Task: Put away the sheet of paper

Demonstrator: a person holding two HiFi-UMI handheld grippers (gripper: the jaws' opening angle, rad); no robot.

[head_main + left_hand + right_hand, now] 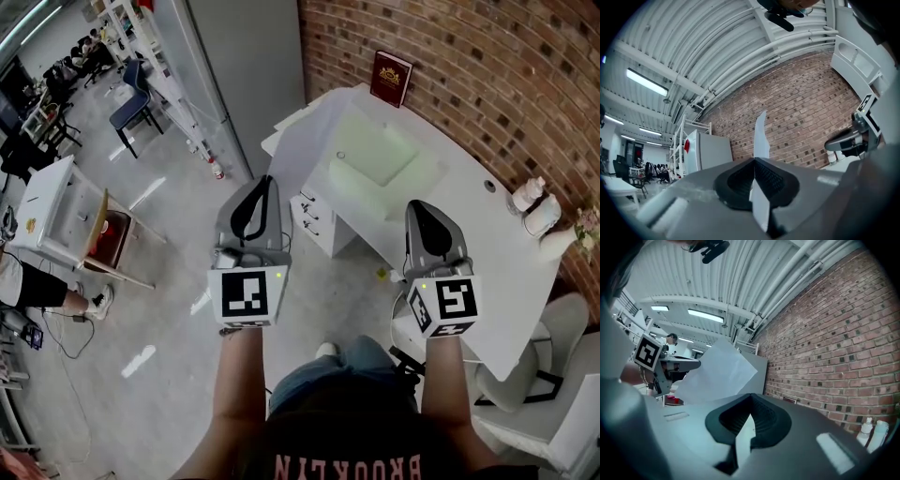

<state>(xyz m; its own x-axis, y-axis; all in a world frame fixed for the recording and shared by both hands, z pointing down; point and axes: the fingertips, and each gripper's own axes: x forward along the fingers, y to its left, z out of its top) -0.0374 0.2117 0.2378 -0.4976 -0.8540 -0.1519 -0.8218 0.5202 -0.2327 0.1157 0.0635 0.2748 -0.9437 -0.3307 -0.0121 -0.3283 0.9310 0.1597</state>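
A pale sheet of paper (377, 161) hangs in the air over the white desk (497, 272), spanning the gap ahead of both grippers. My left gripper (265, 185) is shut on one edge of it. In the left gripper view the sheet (761, 136) stands edge-on, pinched between the jaws of the left gripper (754, 161). My right gripper (419, 208) is shut on the other side. In the right gripper view the sheet (717, 373) spreads up and to the left from the shut right gripper (751, 397).
A brown book (391, 78) leans on the brick wall (469, 66) at the desk's far end. White bottles (534, 202) stand at its right end, drawers (314, 220) below its left end. A white chair (530, 380) is near right; a small table (56, 206) stands far left.
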